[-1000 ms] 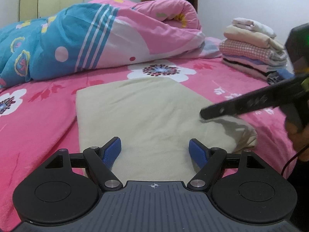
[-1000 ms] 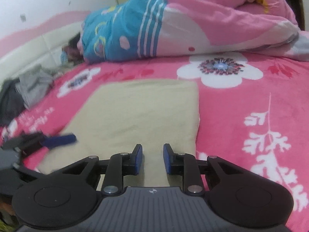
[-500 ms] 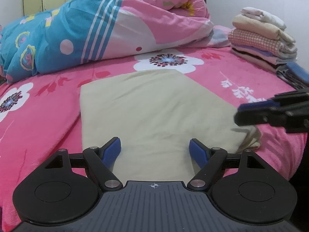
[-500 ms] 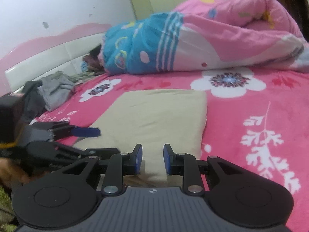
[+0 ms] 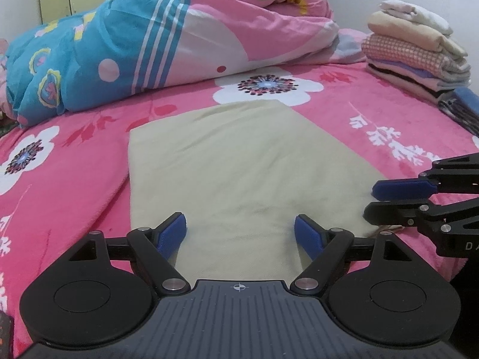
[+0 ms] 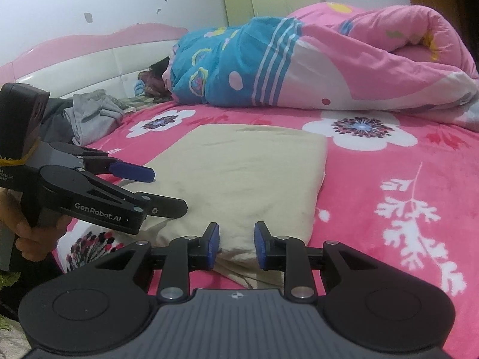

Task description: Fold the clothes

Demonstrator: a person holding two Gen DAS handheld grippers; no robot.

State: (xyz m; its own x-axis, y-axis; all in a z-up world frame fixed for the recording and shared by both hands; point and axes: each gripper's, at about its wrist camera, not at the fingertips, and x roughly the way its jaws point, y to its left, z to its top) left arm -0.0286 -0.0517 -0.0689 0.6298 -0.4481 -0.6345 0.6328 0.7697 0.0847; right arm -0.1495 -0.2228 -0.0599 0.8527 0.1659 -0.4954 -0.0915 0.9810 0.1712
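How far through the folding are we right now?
Done: a stack of folded clothes sits at the bed's far side. In hand: the beige garment lies flat, partly folded; both grippers sit at its near edge, gripping nothing. Left: unfolded grey clothes by the headboard.

Home bedroom: bed [image 6: 389, 155], rolled quilt [image 5: 179, 42]

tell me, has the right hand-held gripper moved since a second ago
Yes. In the left wrist view the right hand-held gripper has pulled back off the beige cloth toward its near right corner.
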